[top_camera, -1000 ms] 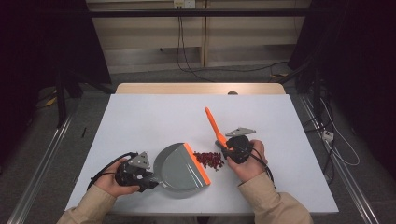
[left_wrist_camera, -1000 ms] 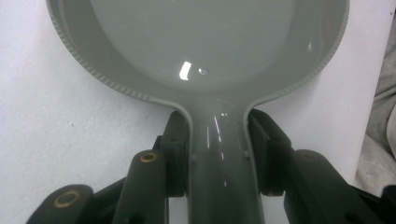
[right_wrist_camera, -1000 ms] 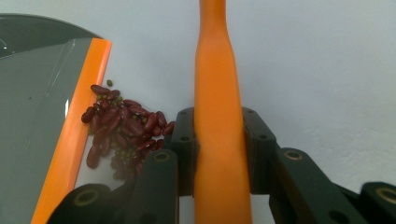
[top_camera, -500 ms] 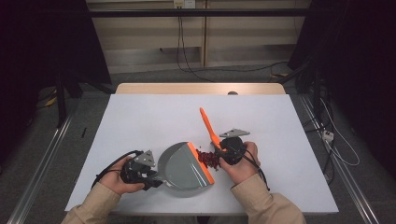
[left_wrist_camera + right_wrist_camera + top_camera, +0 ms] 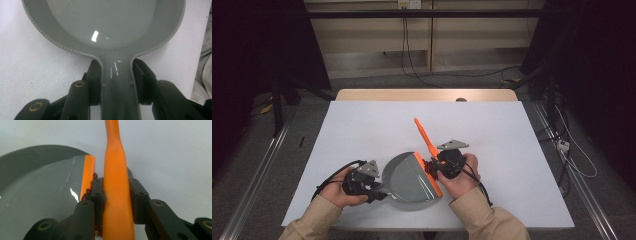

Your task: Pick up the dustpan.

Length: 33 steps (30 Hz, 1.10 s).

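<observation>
Nearest me, my left gripper is clamped on the handle of the grey round plastic dustpan, which lies flat on the white table with its orange lip facing three o'clock. My right gripper grips the orange-handled brush, its long axis running toward eleven o'clock. The small dark red beads sit right at that lip, touching it, so I judge the coming sweep goes toward nine o'clock.
</observation>
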Tool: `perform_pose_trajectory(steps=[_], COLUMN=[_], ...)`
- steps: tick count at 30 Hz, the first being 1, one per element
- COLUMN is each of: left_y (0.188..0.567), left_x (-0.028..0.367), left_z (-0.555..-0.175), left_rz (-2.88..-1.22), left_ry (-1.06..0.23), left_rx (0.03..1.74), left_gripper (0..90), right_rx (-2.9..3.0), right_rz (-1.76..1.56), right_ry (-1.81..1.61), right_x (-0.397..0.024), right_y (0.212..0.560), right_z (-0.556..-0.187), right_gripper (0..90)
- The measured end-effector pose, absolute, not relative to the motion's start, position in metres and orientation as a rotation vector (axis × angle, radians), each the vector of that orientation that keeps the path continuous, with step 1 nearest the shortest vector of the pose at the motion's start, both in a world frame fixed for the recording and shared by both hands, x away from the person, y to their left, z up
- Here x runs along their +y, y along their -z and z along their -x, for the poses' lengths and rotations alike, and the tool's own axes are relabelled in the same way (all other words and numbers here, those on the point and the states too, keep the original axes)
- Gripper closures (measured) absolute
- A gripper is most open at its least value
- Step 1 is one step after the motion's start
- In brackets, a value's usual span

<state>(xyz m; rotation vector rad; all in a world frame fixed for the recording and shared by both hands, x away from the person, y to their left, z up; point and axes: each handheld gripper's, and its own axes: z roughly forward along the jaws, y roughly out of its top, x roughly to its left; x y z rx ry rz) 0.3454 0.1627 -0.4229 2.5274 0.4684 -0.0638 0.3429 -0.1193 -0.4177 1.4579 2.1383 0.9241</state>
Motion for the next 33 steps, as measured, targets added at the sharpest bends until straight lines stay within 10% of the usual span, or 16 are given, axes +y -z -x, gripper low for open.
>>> perform_pose_trajectory(steps=[33], left_y=[0.424], left_x=[0.168], left_z=[-0.348], left_rz=[-2.509], left_ry=[0.074], left_rx=[0.491], left_gripper=[62.9], right_rx=[2.196], right_rz=[-1.299], right_ry=[-1.244], right_x=[-0.087], right_y=[0.404], right_z=[-0.340], right_gripper=[70.8])
